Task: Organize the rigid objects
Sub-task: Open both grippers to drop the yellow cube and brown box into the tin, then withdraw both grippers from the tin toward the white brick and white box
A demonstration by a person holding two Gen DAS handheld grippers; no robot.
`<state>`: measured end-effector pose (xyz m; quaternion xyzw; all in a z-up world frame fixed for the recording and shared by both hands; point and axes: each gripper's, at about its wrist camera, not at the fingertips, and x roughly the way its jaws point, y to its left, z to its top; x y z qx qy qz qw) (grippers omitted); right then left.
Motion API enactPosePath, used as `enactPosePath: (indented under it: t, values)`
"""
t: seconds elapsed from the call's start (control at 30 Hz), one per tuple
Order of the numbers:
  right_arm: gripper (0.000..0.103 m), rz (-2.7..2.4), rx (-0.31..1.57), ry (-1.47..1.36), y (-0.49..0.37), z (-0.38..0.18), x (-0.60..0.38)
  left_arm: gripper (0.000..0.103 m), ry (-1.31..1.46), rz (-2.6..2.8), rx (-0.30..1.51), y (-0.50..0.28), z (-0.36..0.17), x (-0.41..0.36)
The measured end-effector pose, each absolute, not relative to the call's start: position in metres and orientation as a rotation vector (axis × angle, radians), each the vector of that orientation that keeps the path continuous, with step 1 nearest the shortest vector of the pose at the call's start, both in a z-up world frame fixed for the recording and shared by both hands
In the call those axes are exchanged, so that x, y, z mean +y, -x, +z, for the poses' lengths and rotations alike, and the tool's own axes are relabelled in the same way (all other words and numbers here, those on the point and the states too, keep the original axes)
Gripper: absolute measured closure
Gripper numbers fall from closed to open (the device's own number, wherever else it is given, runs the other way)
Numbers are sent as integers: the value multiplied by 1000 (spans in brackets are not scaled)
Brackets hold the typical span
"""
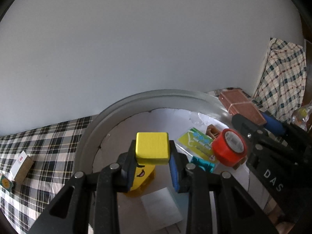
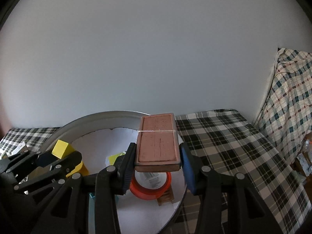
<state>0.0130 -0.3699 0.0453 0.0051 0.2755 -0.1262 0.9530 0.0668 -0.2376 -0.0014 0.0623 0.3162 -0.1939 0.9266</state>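
Note:
My left gripper (image 1: pixel 153 156) is shut on a yellow wooden cube (image 1: pixel 152 148), held over a round metal tray (image 1: pixel 109 113) lined with white paper. Below the cube stands a yellow block with a printed face (image 1: pixel 141 176). My right gripper (image 2: pixel 157 157) is shut on a flat brown box bound by a rubber band (image 2: pixel 158 140), above the same tray (image 2: pixel 64 128). Under the box lies a red tape roll (image 2: pixel 150 187). In the left wrist view the brown box (image 1: pixel 241 105) and the right gripper (image 1: pixel 259 130) hover at the right, above the red tape roll (image 1: pixel 229 148).
The tray also holds a green-yellow packet (image 1: pixel 197 143), a teal piece (image 1: pixel 203 164), a white card (image 1: pixel 161 208) and a small wooden pallet (image 2: pixel 165 196). A small cardboard box (image 1: pixel 21 166) lies on the plaid cloth (image 2: pixel 230 140). A plaid pillow (image 2: pixel 292 97) leans against the wall at right.

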Motion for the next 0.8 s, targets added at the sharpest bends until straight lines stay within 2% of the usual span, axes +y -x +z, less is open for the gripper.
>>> enactPosePath:
  t: [0.1,0.17,0.2,0.23,0.27,0.3,0.33,0.37,0.4,0.43,0.8]
  values:
    - [55,-238,577,-12,-16,42,-369,74,-131,-367,664,-68,-3,-236]
    - [55,-231,585,-13,-17,40,-367,56,-136,-357,671,-68,-3,-234]
    - [53,-231,589,-13,-17,39,-367,38,-125,-348,666,-67,-1,-232]
    - [50,-235,588,-12,-17,40,-367,25,-113,-323,647,-64,1,-229]
    - [46,-250,577,-13,-15,42,-367,18,-103,-290,618,-61,4,-225]
    - [42,-272,551,-16,-11,46,-369,3,-98,-265,598,-60,7,-222]
    - [39,-284,532,-21,-8,48,-372,0,-88,-245,581,-58,9,-219]
    - [32,-300,505,-37,-4,52,-376,0,-79,-249,575,-57,11,-216]
    - [19,-301,486,-57,-1,54,-379,0,-68,-266,573,-55,12,-214]
    - [16,-300,457,-87,3,57,-384,0,-63,-280,572,-54,13,-213]
    - [15,-307,357,-87,19,63,-381,0,-87,-228,470,-29,17,-196]
